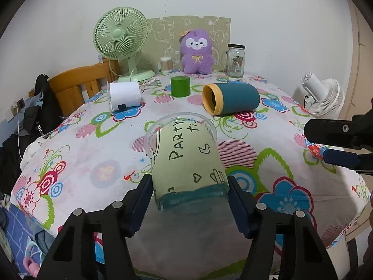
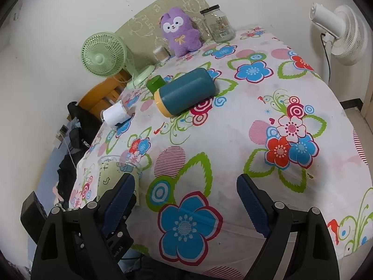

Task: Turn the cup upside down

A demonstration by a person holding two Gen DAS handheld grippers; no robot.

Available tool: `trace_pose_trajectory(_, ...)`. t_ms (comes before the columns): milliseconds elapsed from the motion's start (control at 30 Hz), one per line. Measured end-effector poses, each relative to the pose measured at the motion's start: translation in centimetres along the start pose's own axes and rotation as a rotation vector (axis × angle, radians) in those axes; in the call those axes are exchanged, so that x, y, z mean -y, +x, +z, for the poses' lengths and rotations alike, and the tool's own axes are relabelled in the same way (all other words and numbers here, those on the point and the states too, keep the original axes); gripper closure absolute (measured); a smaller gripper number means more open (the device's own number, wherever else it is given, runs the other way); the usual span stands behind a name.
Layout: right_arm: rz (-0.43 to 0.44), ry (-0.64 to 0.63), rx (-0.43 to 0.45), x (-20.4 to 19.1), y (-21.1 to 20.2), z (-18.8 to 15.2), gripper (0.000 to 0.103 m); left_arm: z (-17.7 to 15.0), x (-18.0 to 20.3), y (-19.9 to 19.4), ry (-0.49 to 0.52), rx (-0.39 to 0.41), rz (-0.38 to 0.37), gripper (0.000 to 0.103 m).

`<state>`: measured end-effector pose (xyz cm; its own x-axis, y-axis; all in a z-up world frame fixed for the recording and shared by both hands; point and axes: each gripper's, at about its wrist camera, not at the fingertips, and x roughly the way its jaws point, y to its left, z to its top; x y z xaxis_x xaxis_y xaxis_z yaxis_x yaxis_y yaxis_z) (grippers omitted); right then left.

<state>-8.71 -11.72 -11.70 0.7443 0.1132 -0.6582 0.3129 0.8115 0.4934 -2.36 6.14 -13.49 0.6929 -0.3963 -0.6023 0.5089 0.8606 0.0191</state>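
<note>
A clear plastic cup with a pale green "PARTY" sleeve (image 1: 186,161) is held in my left gripper (image 1: 189,187). The blue fingers are shut on the cup near its base. The cup points away from me with its open rim toward the table's middle, above the flowered tablecloth (image 1: 93,163). The cup also shows in the right wrist view (image 2: 112,175), partly hidden behind the right gripper's left finger. My right gripper (image 2: 186,189) is open and empty above the cloth, to the right of the cup; it also shows in the left wrist view (image 1: 326,147).
A teal cup with a yellow rim (image 1: 230,99) lies on its side mid-table. A green cylinder (image 1: 180,86), a white-wrapped cup on its side (image 1: 124,95), a green fan (image 1: 121,39), a purple plush (image 1: 197,51) and a glass jar (image 1: 235,60) stand behind. A white fan (image 1: 324,95) stands beyond the right edge.
</note>
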Motion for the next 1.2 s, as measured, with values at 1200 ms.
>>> trace_pose_trajectory(1200, 0.064, -0.088, -0.045, -3.4, 1.9, -0.1, 0.012, 7.7, -6.8, 0.0, 0.215, -0.693, -0.202, 0.039)
